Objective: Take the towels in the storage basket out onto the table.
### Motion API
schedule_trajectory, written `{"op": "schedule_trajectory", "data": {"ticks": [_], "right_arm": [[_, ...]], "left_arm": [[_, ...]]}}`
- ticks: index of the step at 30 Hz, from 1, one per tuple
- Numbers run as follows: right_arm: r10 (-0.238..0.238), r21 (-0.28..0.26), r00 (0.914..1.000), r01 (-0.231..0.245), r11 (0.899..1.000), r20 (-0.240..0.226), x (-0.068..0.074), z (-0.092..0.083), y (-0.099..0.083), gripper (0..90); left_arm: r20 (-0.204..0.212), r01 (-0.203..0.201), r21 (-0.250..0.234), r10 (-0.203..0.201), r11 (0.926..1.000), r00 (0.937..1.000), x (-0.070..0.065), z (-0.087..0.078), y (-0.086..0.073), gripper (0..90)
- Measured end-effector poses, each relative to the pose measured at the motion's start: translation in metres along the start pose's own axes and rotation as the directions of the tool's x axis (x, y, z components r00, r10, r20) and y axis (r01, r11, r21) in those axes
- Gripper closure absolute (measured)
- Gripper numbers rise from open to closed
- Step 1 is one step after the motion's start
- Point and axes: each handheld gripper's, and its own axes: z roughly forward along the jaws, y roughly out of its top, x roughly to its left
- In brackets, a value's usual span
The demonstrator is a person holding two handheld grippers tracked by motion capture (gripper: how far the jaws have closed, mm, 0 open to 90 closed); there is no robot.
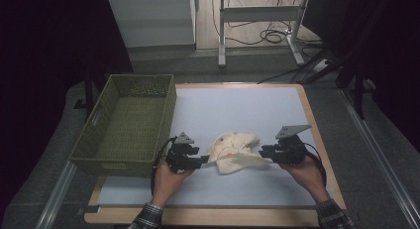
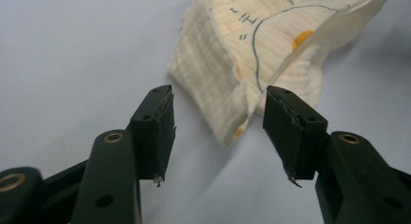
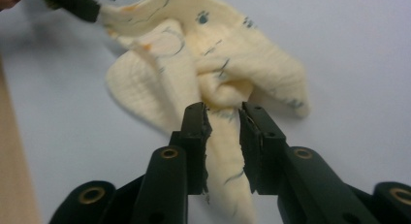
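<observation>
Left tool [image 1: 200, 161] stood at the near-left edge of the cloth [image 1: 235, 152], its jaws spread; in the left gripper view [image 2: 218, 132] a folded corner of the cloth [image 2: 252, 59] lay between them, brushing the right-hand jaw but not pinched. Right tool [image 1: 263, 150] sat at the cloth's right end; in the right gripper view [image 3: 224, 132] its jaws stood narrowly apart with a strip of cloth [image 3: 203, 64] running between them, and no firm squeeze on the fabric could be made out.

The cloth, cream with printed line drawings and orange spots, lay bunched and partly doubled over near the middle of the pale surface [image 1: 237, 110], between the two tools. It was neither flat nor neatly folded, so by my reading the handling was at an early or middle stage, with both grips slack.

The green woven basket [image 1: 166, 105] stood at the far left of the surface, well apart from the cloth. What showed of its inside held nothing. If the cloth was meant for it, that transfer remained wholly undone.
</observation>
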Motion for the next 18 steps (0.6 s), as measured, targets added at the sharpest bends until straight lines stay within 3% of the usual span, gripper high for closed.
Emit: {"op": "schedule_trajectory", "data": {"ticks": [5, 9, 13, 14, 16, 17, 18], "right_arm": [[0.003, 0.014, 0.9982, -0.003, 1.0, 0.059, -0.022, 0.019, 0.01, 63.1], [0.009, 0.043, 0.9964, -0.013, 0.999, 0.085, -0.042, 0.037, 0.007, 55.2], [0.03, 0.032, 0.9981, -0.031, 0.999, 0.053, -0.053, 0.055, 0.002, 54.9], [0.032, 0.039, 0.9985, -0.034, 0.999, 0.043, -0.054, 0.06, 0.001, 55.9], [0.025, 0.049, 0.9979, -0.028, 0.998, 0.06, -0.053, 0.067, -0.001, 72.7], [0.032, 0.036, 0.9983, -0.034, 0.999, 0.048, -0.053, 0.068, -0.002, 81.8], [0.043, 0.025, 0.9984, -0.044, 0.999, 0.037, -0.053, 0.067, -0.002, 85.3]], "left_arm": [[0.009, -0.011, 0.017, 0.011, 0.9998, 0.9999, -0.003, 0.007, -0.003, 43.9], [0.012, 0.008, 0.026, -0.008, 0.9996, 0.9999, 0.004, 0.013, -0.005, 48.5], [0.022, 0.004, 0.045, -0.005, 0.999, 0.9998, 0.006, 0.02, -0.004, 64.9], [0.019, 0.001, 0.048, -0.002, 0.9988, 0.9998, 0.006, 0.022, -0.004, 71.3], [0.011, -0.008, 0.054, 0.007, 0.9985, 0.9999, 0.007, 0.026, -0.002, 85.3], [0.004, -0.013, 0.053, 0.013, 0.9985, 0.9999, 0.006, 0.027, 0.0, 86.6], [0.0, -0.019, 0.046, 0.019, 0.9988, 0.9998, 0.006, 0.027, 0.002, 86.9]]}}
